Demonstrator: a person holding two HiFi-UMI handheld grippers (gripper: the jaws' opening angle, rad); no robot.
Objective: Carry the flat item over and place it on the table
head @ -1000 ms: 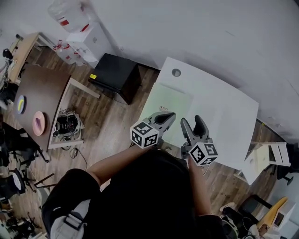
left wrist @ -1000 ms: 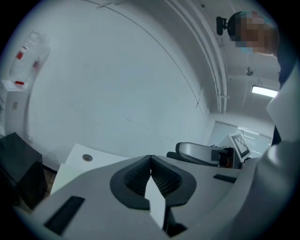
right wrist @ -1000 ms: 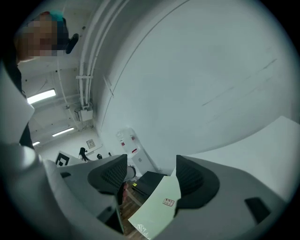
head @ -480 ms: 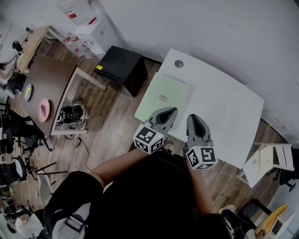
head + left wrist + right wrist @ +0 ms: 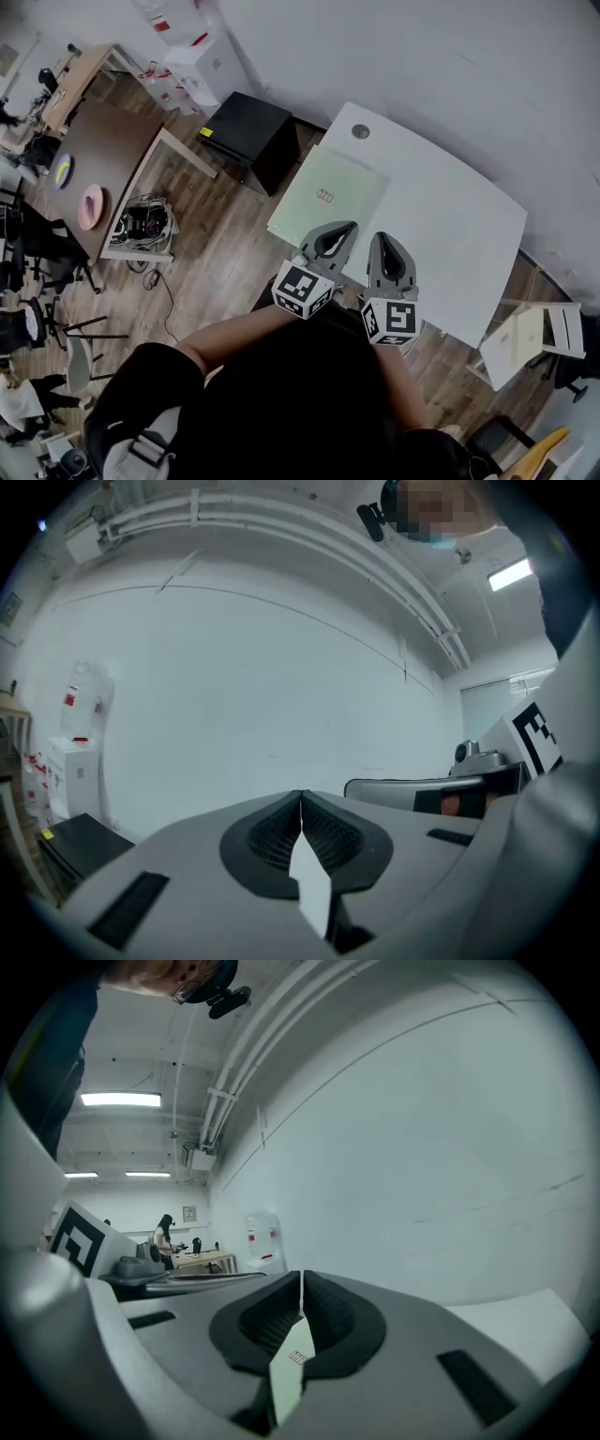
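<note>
Two grippers are now clamped on the pale green flat sheet (image 5: pixel 328 192). The left gripper (image 5: pixel 345 230) was already shut on its near edge. The right gripper (image 5: pixel 382 238), spread wide a second ago, has just been closed onto it. The sheet is held over the white table (image 5: pixel 450 216), its left side now jutting past the table's edge.

A white curved-edge table (image 5: pixel 459 225) stands on brown wooden plank floor (image 5: pixel 220 262). A small round grey cap (image 5: pixel 361 132) sits in its top
</note>
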